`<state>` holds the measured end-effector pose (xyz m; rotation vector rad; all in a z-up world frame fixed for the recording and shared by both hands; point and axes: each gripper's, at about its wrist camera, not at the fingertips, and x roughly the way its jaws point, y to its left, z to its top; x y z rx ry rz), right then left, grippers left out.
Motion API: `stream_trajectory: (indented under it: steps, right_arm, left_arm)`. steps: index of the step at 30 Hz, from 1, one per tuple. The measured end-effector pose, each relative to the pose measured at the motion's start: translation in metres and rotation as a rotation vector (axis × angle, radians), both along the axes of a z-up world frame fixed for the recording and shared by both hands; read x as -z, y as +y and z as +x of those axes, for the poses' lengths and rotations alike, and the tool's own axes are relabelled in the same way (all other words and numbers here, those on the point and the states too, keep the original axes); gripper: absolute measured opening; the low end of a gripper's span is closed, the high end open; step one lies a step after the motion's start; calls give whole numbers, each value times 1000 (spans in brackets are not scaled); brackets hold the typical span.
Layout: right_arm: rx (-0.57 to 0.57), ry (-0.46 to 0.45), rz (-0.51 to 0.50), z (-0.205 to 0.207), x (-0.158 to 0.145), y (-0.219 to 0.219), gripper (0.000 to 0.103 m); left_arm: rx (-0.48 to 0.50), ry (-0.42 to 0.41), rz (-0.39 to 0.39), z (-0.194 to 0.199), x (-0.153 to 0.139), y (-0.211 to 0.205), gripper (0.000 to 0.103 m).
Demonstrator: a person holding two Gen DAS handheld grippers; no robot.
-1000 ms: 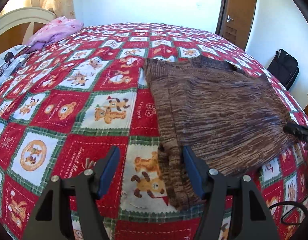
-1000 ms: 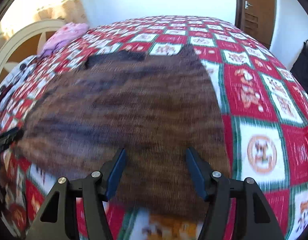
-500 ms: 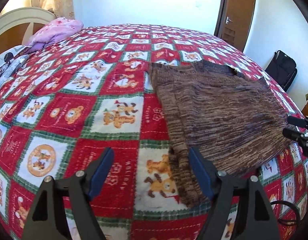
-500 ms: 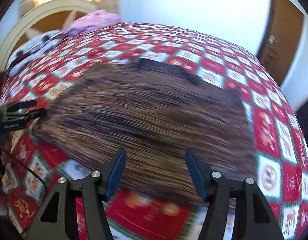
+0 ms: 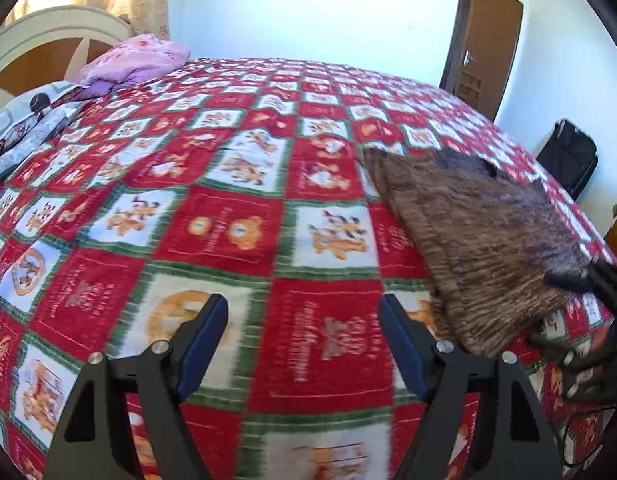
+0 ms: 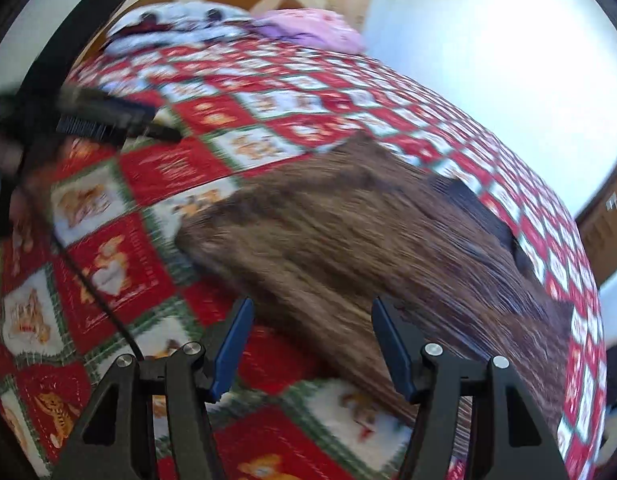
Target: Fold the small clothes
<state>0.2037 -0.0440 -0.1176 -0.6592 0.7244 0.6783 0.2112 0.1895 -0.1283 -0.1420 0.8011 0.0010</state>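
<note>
The brown sweater is laid flat on the bed (red checked blanket). The left hand-held gripper, just opened wider, is held empty over bare blanket; the right hand-held gripper is held apart, nothing gripped, above the sweater's edge.

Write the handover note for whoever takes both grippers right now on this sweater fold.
Left gripper: jaws have just been opening, nothing between them, over bare bedspread beside the sweater's left edge.
Right gripper: open, empty, over the near edge of the brown knit sweater.
Sweater: lying flat on the bed, dark collar at the far end; its left edge looks turned in.
Done: at most a first side fold; blur hides more.
Left: remaining folds. The pink bedding by the headboard is not part of the job.
</note>
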Motion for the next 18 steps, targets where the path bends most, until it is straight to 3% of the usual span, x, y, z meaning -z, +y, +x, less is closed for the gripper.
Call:
stream_trajectory:
  steps: [4, 8, 12, 14, 15, 16, 18]
  right_arm:
    - [-39, 12, -6, -6, 5, 15, 63]
    - [-61, -9, -32, -6, 13, 33, 63]
    - [-51, -31, -12, -1, 15, 41, 63]
    - [-46, -35, 0, -1, 14, 40, 51]
    - [-47, -30, 5, -1, 15, 40, 36]
    - [-45, -31, 8, -1, 16, 39, 27]
    - [-42, -31, 14, -2, 17, 39, 25]
  left_arm:
    - [-16, -5, -43, 3, 0, 13, 80]
    - [43, -6, -161, 15, 1, 9, 80]
    - [102, -13, -198, 32, -1, -6, 80]
    - [126, -15, -217, 43, -2, -11, 80]
    - [143, -10, -237, 51, -2, -14, 80]
    - [168, -2, -269, 60, -1, -18, 80]
    - [221, 35, -313, 80, 2, -29, 80]
